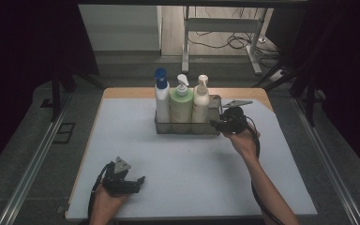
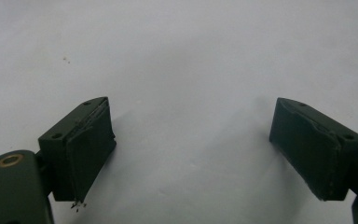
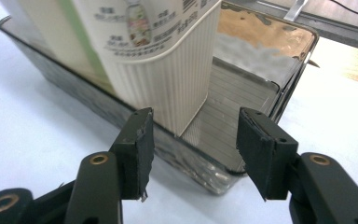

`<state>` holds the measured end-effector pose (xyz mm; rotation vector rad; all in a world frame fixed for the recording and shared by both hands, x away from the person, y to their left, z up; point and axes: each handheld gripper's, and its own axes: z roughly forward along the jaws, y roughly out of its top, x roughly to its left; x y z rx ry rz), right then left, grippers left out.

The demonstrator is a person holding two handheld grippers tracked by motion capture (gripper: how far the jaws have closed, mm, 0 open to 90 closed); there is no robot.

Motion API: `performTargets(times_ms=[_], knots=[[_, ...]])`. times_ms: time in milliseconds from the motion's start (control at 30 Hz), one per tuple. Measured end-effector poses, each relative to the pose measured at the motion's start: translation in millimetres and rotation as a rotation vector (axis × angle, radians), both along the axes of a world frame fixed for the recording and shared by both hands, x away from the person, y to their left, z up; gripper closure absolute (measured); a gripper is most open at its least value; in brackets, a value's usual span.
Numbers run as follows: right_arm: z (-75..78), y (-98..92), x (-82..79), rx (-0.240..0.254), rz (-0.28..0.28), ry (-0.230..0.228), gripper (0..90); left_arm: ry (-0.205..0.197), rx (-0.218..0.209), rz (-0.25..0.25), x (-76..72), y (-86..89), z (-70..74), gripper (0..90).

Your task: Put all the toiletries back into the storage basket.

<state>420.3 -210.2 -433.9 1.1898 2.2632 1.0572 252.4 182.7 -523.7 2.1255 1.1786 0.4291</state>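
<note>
Presently R gripper (image 3: 193, 151) jaws apart, gripping nothing, just off cream bottle (image 3: 168, 70) seated in tray (image 3: 261, 88); L gripper (image 2: 191, 149) open, parked on mat, likely idle.

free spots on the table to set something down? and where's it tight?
Bare mat between the left gripper and the right forearm, and left of the tray out to the table edge. Inside the tray, the end slot beside the cream bottle is free. It is crowded at the tray's right end, where the open right gripper sits.
</note>
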Motion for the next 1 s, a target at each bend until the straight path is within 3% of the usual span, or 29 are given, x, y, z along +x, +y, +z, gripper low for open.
performTargets(times_ms=[567, 1000], knots=[[5.6, -15.8, -36.8, -0.018, 0.055, -0.031, 43.1, 0.000, 0.000, 0.001, 0.0, 0.0, 0.0, 13.2], [3.7, -30.9, -64.8, -0.020, 0.072, -0.024, 39.5, 0.000, 0.000, 0.001, 0.0, 0.0, 0.0, 13.1]])
